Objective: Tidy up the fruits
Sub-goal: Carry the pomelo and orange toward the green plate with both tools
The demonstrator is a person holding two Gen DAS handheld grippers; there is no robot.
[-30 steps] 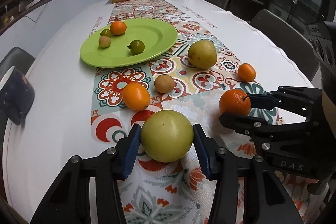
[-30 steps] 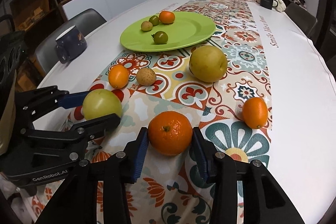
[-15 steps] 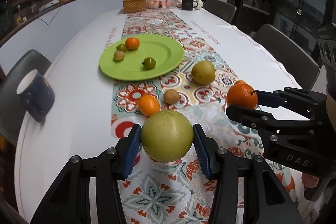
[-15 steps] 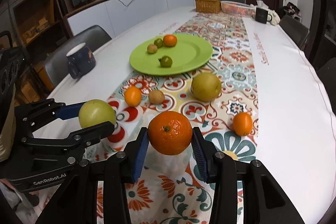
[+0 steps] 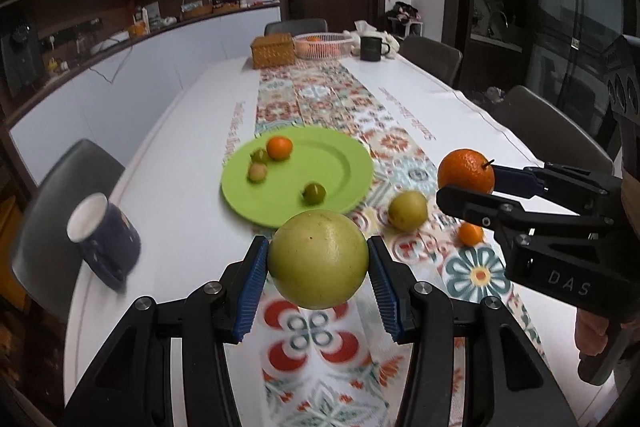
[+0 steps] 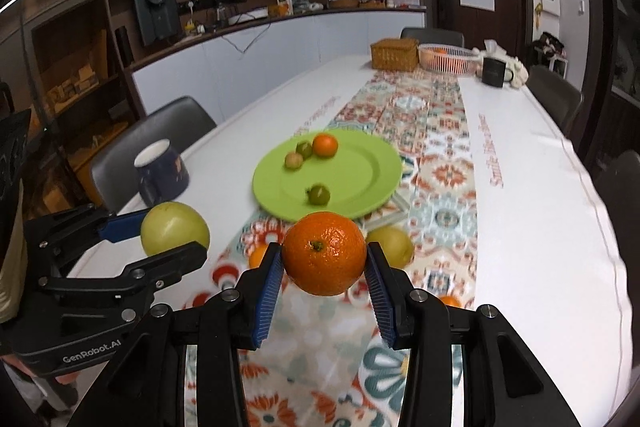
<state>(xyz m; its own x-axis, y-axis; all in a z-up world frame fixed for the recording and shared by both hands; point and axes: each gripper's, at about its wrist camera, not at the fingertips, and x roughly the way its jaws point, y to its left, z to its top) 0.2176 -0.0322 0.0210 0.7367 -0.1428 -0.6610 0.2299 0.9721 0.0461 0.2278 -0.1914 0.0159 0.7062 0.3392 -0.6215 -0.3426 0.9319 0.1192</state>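
Note:
My left gripper (image 5: 318, 269) is shut on a large green apple (image 5: 318, 259) and holds it well above the table; it also shows in the right wrist view (image 6: 175, 229). My right gripper (image 6: 324, 267) is shut on an orange (image 6: 324, 253), also raised; the orange shows in the left wrist view (image 5: 466, 171). A green plate (image 5: 332, 163) ahead holds a small orange (image 5: 279, 147) and three small green fruits. A yellow pear (image 5: 408, 209) and a small orange (image 5: 471, 233) lie on the patterned runner.
A dark blue mug (image 5: 104, 239) stands at the table's left edge. A wicker box (image 5: 273, 50), a white basket (image 5: 323, 45) and a black mug (image 5: 371, 48) stand at the far end. Grey chairs line both sides.
Both grippers have lifted their fruits from the table and risen higher. The plate and loose fruits now sit farther below and ahead.

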